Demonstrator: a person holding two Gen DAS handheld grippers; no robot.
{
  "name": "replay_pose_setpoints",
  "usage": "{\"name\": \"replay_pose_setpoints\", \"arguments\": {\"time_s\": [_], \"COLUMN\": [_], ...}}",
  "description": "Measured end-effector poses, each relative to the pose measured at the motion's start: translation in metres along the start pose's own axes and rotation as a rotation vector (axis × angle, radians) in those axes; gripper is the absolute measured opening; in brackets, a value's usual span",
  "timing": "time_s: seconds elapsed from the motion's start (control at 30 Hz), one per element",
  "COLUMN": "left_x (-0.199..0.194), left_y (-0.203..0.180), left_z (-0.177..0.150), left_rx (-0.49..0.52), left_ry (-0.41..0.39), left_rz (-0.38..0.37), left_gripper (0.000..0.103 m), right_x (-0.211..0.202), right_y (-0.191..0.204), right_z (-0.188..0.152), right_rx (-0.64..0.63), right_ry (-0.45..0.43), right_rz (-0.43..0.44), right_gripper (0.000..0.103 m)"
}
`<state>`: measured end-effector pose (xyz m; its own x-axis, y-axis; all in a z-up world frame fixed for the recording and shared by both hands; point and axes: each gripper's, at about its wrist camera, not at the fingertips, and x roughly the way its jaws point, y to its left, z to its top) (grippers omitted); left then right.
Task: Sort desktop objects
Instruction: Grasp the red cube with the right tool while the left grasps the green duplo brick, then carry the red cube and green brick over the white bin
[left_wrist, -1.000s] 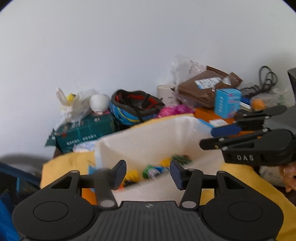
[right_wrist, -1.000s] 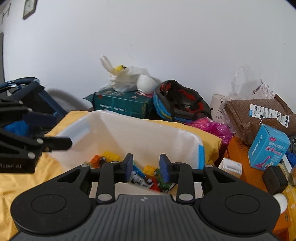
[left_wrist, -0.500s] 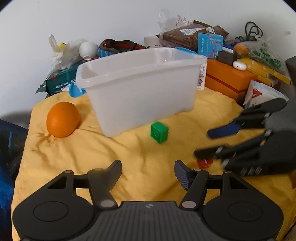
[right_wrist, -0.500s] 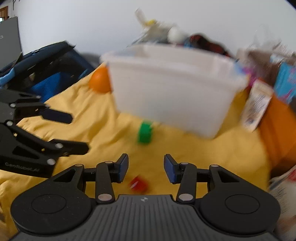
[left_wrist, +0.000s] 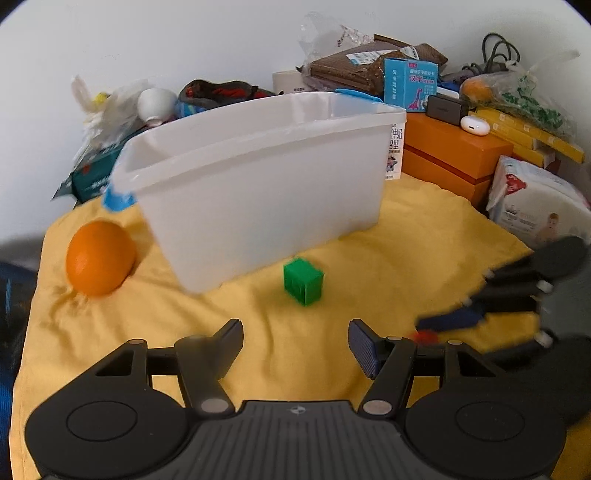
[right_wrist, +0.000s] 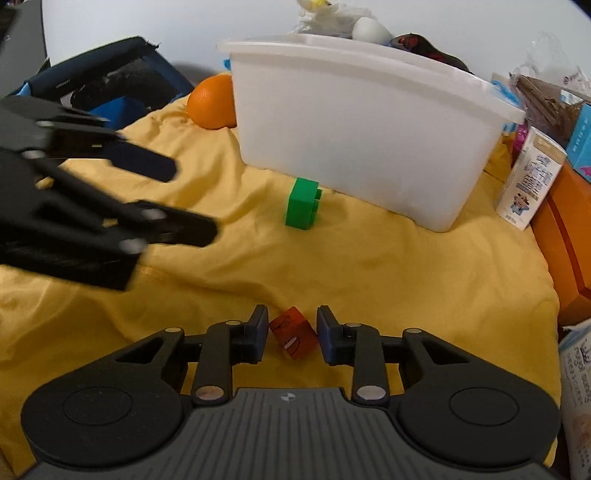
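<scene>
A white plastic bin (left_wrist: 258, 177) stands on the yellow cloth (left_wrist: 369, 258); it also shows in the right wrist view (right_wrist: 354, 122). A green block (left_wrist: 303, 281) lies in front of it (right_wrist: 302, 204). An orange (left_wrist: 99, 258) rests left of the bin (right_wrist: 212, 101). My left gripper (left_wrist: 295, 341) is open and empty, just short of the green block. My right gripper (right_wrist: 291, 328) is open, its jaws either side of a small red block (right_wrist: 293, 332) on the cloth, not closed on it. The red block (left_wrist: 424, 336) is partly hidden in the left wrist view.
Clutter lines the back wall: an orange box (left_wrist: 450, 155), a blue carton (left_wrist: 410, 83), a brown parcel (left_wrist: 362, 62), a helmet (left_wrist: 218, 92), a milk carton (right_wrist: 528, 181), a wipes pack (left_wrist: 535, 206). A dark blue bag (right_wrist: 110, 81) sits left of the cloth.
Both grippers have dropped from above the bin to the cloth in front of it. The right gripper has moved forward so the red block sits between its jaws.
</scene>
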<state>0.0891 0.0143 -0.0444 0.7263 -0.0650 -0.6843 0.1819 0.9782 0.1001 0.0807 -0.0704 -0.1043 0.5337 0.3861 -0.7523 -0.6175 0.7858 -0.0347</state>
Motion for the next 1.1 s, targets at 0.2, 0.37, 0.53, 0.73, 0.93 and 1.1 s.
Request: {"name": "replay_pose_setpoints", "arguments": {"time_s": [0.2, 0.37, 0.53, 0.73, 0.93, 1.1], "left_x": [0.037, 0.080, 0.067, -0.002, -0.012, -0.020], "left_y": [-0.023, -0.026, 0.008, 0.018, 0.020, 0.017], "left_z": [0.032, 0.032, 0.013, -0.024, -0.076, -0.081], "left_rx": [0.129, 0.170, -0.001, -0.165, -0.270, -0.226], "left_ry": [-0.030, 0.078, 0.086, 0.057, 0.121, 0.103], "left_rz": [0.004, 0.054, -0.032, -0.257, -0.275, -0.184], "left_gripper": [0.066, 0.041, 0.037, 0.038, 0.038, 0.040], "right_x": [-0.010, -0.021, -0.032, -0.040, -0.035, -0.032], "right_y": [0.000, -0.001, -0.002, 0.001, -0.002, -0.003], "right_z": [-0.010, -0.014, -0.018, -0.022, -0.032, -0.038], "right_rx": [0.008, 0.010, 0.022, 0.006, 0.009, 0.014], "right_ry": [-0.012, -0.018, -0.027, -0.028, -0.005, 0.003], "right_rz": [-0.038, -0.062, -0.065, -0.060, -0.040, -0.038], "right_gripper": [0.023, 0.023, 0.023, 0.023, 0.023, 0.023]}}
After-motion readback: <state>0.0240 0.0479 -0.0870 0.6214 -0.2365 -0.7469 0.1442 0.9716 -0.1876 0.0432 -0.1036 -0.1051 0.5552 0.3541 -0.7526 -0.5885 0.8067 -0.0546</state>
